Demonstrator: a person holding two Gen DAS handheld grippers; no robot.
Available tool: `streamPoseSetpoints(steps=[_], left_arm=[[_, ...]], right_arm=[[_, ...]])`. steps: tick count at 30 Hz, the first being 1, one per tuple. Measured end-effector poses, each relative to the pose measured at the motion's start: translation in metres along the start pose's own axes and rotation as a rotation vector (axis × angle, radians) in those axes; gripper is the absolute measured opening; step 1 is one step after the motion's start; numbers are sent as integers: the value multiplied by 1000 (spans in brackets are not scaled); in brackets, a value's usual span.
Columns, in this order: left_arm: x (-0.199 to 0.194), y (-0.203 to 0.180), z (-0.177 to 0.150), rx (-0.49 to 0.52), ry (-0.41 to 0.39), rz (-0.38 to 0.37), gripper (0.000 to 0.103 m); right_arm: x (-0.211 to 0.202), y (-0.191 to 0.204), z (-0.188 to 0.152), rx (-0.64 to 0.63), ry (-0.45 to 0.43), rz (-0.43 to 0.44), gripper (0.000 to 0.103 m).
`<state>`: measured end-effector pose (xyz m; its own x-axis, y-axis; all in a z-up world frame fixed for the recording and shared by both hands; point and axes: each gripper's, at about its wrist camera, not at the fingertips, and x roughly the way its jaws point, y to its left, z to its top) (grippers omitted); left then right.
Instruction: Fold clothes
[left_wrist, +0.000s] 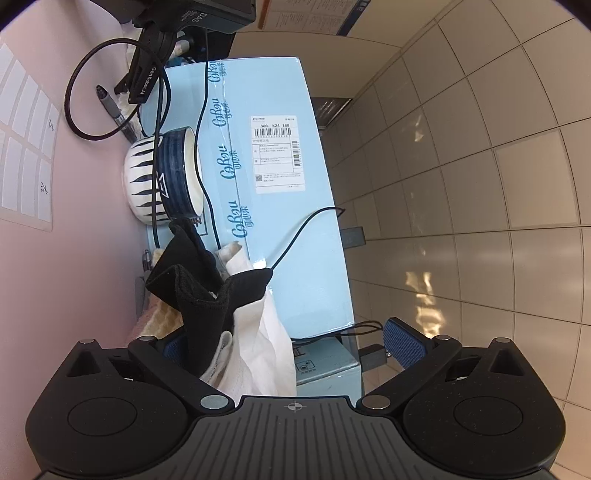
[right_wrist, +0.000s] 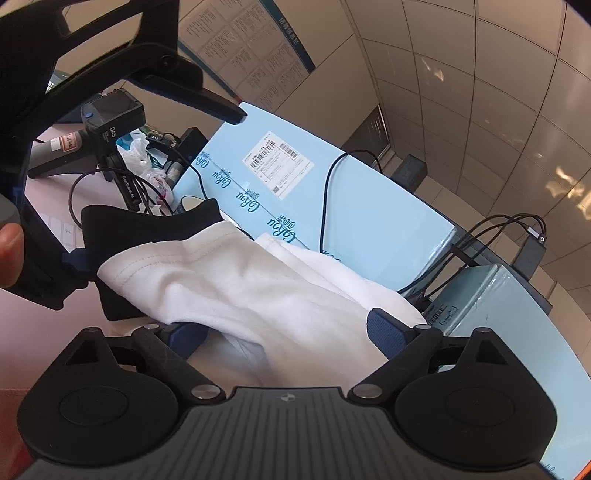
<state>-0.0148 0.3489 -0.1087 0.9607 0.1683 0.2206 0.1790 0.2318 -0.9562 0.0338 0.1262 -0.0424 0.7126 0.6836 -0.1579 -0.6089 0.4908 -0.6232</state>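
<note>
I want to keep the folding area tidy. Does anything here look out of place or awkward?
Yes. Two stacked bowls lie tipped on their side against the light blue box, and loose black cables trail over both. The white garment and black garment are bunched together, not laid flat.

Box: a big light-blue cardboard box is lying by the tiled wall.
Bowls: two striped blue-and-white bowls are leaning against it.
Cable: a thin black cable is running over it.

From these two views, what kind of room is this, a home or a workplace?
Probably a workplace or lab corner, not a home: tiled walls, a printed notice board, a blue shipping carton and recording gear with cables beside the clothes.
</note>
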Motion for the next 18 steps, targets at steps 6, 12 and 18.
streamPoseSetpoints(steps=[6, 12, 18], left_arm=[[0, 16, 5, -39, -10, 85, 60], [12, 2, -7, 157, 58, 181, 14], [13, -12, -15, 289, 68, 216, 7]], right_arm=[[6, -12, 9, 149, 59, 0, 9], [-11, -84, 16, 485, 16, -56, 7], [-34, -163, 20, 769, -80, -79, 7]])
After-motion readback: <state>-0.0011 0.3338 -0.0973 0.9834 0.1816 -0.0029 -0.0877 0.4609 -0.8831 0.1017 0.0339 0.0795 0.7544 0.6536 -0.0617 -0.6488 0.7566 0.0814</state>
